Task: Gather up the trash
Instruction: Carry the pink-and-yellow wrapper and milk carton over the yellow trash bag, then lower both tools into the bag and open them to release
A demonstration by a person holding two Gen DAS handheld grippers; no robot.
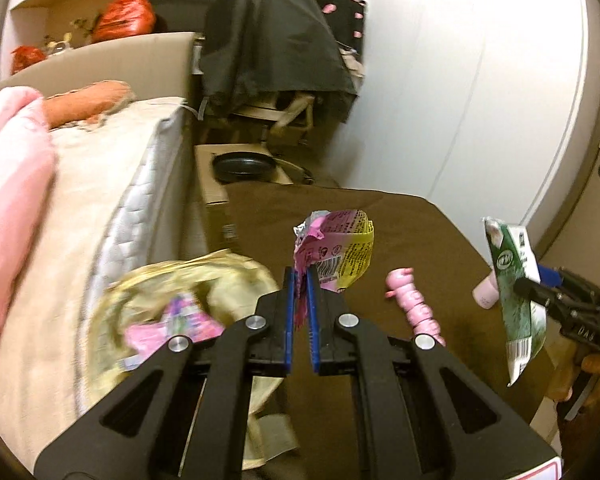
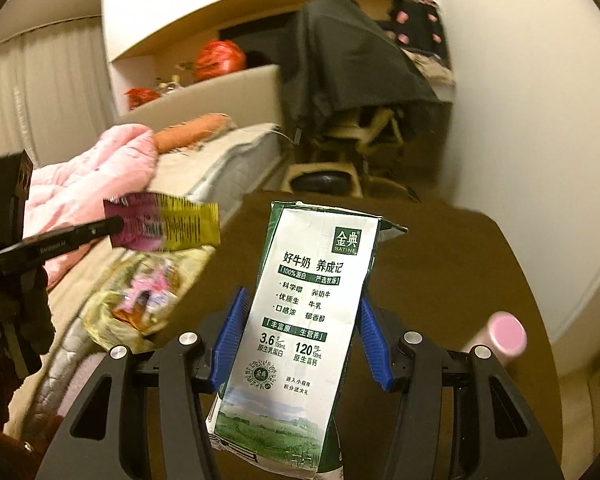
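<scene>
My left gripper is shut on a pink and yellow snack wrapper, held above the brown table; the wrapper also shows in the right wrist view. My right gripper is shut on a flattened white and green milk carton, held upright over the table; it shows at the right in the left wrist view. A yellowish plastic bag with pink wrappers inside lies open at the table's left edge, below and left of the left gripper.
A pink segmented toy and a pink-capped bottle lie on the table. A bed with a pink blanket runs along the left. A cardboard box with a black pan and a draped chair stand behind the table.
</scene>
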